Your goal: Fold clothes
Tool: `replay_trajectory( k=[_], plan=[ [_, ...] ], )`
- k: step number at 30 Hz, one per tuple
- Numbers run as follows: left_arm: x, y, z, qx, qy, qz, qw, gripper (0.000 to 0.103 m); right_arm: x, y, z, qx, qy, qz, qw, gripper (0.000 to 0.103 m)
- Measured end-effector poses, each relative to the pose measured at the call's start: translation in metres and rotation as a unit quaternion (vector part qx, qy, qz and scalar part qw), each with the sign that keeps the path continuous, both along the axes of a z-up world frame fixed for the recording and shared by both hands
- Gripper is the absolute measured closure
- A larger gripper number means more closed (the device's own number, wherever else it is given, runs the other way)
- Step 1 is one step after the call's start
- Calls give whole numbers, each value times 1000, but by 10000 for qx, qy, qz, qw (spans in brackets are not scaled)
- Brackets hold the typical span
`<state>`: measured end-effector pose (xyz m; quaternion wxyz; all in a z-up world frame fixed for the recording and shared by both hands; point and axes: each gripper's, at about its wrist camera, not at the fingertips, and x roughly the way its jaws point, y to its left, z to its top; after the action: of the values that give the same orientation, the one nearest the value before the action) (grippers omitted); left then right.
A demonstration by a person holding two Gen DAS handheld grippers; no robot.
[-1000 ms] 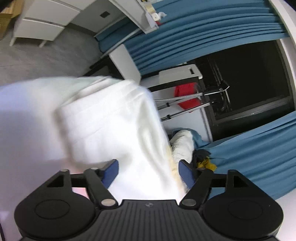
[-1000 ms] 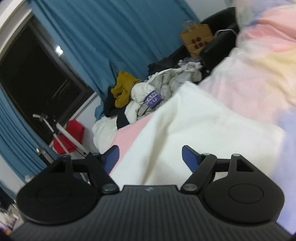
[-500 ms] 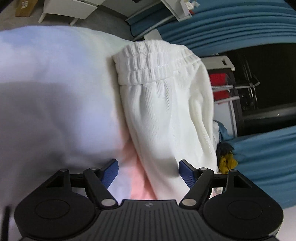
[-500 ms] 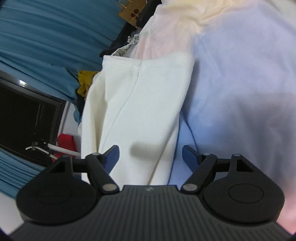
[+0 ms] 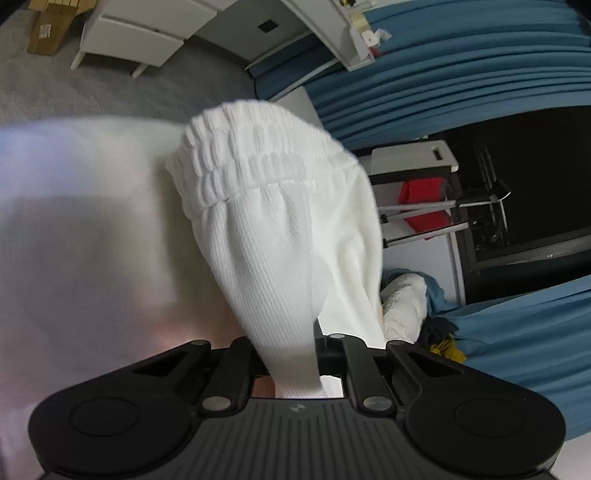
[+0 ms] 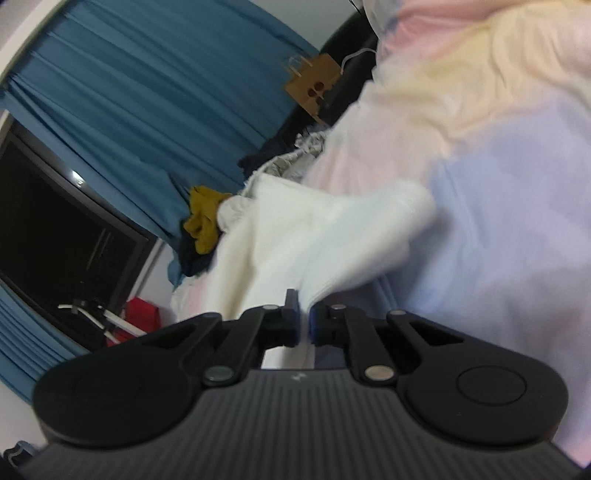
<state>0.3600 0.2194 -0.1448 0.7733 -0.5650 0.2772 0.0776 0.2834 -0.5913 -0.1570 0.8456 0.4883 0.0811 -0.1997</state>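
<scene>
White ribbed shorts with a gathered elastic waistband lie on a pastel bedspread. My left gripper is shut on the shorts; the cloth bunches between its jaws and rises toward the waistband at the far end. In the right wrist view the same white shorts are pulled up off the bedspread, and my right gripper is shut on their edge. The pinched cloth hides the left gripper's pads.
A heap of unfolded clothes, with a mustard garment, sits at the bed's far side. Blue curtains and a dark window stand behind. White drawers are on the grey floor; a brown paper bag is by a dark chair.
Both grippers went from open to shut on the white shorts. The cloth, flat on the bed half a second ago, is now lifted and bunched at both ends.
</scene>
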Motion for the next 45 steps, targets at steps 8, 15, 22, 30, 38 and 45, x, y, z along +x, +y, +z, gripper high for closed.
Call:
replay_trajectory(
  k=[8, 15, 22, 30, 38, 45],
  plan=[
    [-90, 43, 54, 228, -28, 87, 9997, 94, -42, 14, 20, 209, 295, 331, 9988, 95],
    [-210, 94, 70, 299, 335, 57, 9990, 94, -91, 40, 15, 583, 1023, 788, 9899, 95],
    [-298, 117, 35, 345, 656, -155, 9971, 93, -109, 47, -7, 1185, 1707, 948, 9736, 94],
    [-323, 98, 33, 701, 682, -382, 9945, 67, -110, 59, -4, 765, 2009, 1025, 9712, 88],
    [-342, 38, 75, 1891, 622, -1057, 9743, 27, -122, 53, 17, 185, 2130, 451, 9758, 27],
    [-332, -64, 118, 3285, 80, -1734, 9284, 24, -128, 63, 48, -576, 1832, 414, 9805, 27]
  ],
)
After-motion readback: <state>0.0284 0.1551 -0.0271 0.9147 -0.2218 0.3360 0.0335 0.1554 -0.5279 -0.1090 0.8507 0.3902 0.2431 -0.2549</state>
